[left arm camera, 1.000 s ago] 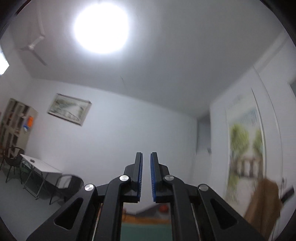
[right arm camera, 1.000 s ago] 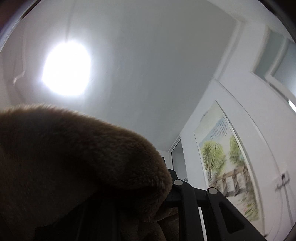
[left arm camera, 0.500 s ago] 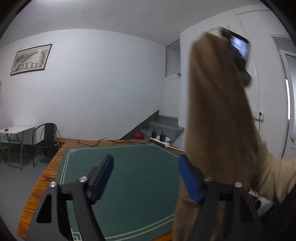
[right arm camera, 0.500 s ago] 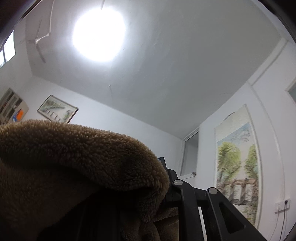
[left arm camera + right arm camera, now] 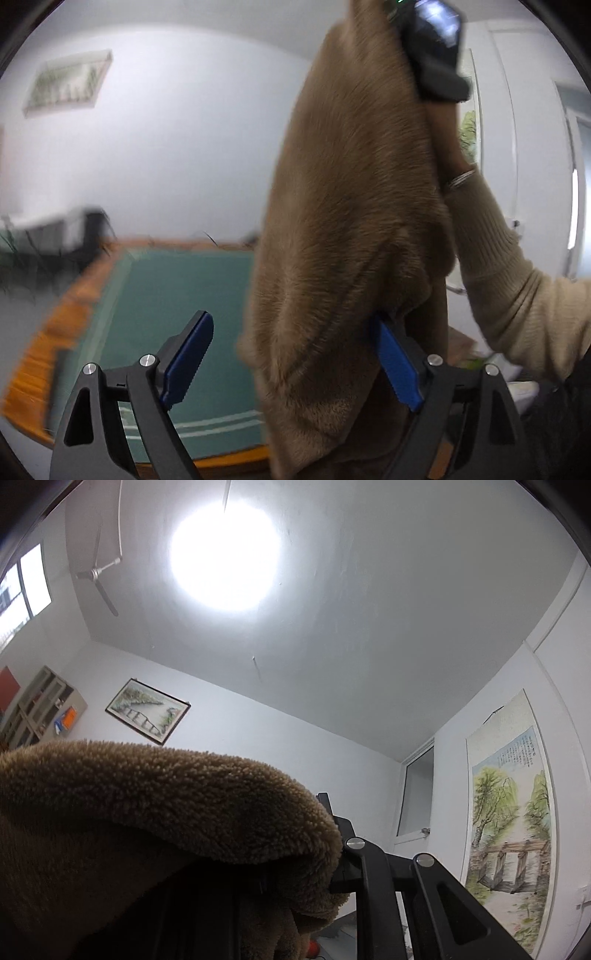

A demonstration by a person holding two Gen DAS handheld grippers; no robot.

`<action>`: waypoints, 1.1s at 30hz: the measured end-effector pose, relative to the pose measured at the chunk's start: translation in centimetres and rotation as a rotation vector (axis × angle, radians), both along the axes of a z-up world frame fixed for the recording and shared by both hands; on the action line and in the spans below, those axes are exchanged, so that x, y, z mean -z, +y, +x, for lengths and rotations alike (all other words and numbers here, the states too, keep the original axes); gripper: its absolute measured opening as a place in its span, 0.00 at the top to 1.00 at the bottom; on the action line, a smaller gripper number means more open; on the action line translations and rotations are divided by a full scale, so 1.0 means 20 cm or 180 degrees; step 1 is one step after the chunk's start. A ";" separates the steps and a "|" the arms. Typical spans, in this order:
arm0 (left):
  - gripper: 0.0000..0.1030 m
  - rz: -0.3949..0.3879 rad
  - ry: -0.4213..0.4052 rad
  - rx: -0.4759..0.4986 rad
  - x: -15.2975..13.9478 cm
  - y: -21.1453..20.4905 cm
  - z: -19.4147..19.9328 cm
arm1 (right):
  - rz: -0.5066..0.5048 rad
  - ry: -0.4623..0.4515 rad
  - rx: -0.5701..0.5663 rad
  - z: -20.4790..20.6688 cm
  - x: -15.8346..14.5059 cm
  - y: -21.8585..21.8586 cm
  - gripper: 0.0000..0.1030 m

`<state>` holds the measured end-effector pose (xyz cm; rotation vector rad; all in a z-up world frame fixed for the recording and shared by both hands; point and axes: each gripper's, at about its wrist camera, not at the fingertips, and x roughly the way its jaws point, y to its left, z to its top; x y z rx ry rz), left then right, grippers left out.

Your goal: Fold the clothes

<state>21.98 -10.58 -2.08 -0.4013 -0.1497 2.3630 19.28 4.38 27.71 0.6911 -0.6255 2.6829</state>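
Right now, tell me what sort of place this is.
Probably a plain room in a home or small office: a green-topped table, a framed landscape picture and hanging scroll painting on white walls, a ceiling fan.

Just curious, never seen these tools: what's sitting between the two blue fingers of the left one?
In the left wrist view, the hanging brown fleece garment fills the right part of the left gripper gap; behind the rest shows green table.

The brown fleece garment (image 5: 155, 812) hides the right hand-held gripper's fingertips; the table (image 5: 155, 295) and chairs are motion-blurred.
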 end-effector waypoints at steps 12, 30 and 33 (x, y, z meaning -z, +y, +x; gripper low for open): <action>0.91 0.0719 0.0348 -0.0737 -0.44 -0.33 0.10 | -0.0707 -0.0497 0.0207 -0.04 0.16 0.56 0.82; 0.91 0.1505 0.1618 -0.1907 -1.10 -0.64 0.39 | -0.0388 0.0692 -0.0140 0.78 0.31 0.55 0.82; 0.91 0.1429 0.1638 -0.1853 -1.13 -0.61 0.39 | -0.0445 0.0670 -0.0279 0.82 0.27 0.59 0.82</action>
